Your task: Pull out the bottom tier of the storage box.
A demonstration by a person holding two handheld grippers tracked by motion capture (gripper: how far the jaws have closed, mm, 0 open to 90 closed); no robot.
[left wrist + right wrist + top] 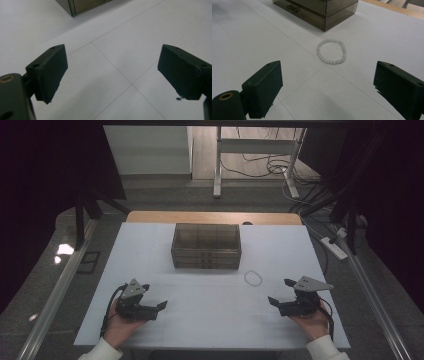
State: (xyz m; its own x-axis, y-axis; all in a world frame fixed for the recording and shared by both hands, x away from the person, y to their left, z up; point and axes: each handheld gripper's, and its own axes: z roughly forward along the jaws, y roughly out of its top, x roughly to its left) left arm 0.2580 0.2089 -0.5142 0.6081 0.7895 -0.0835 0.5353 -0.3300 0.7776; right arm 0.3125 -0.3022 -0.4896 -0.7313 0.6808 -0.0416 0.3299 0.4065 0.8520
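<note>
Nearest the person, two hands rest on the white table cover (pixel 210 320) at its front edge, each holding a gripper. On the left side of the high view, the left gripper (pixel 161 306) lies low over the cover with its jaws spread wide apart and nothing between them; the left gripper view shows bare white surface with thin seam lines between the two black pads, and a corner of the drawer box (pixel 82 5) at the top edge. On the right side, the right gripper (pixel 282 291) is held the same way, jaws wide apart and empty, pointing inward toward the middle of the table.

Just ahead of the right gripper lies a white bead bracelet (pixel 331 51), flat on the cover as a closed ring. In the right gripper view it sits between the lines of the two jaws but farther out, well clear of both pads. In the high view the bracelet (pixel 253 278) is near the front right corner of the box, apart from it.

Farther back, at mid-table, stands the smoky translucent drawer box (pixel 206 245), its drawers shut. Beyond it a strip of wooden tabletop (pixel 150 217) shows past the cover's far edge.
</note>
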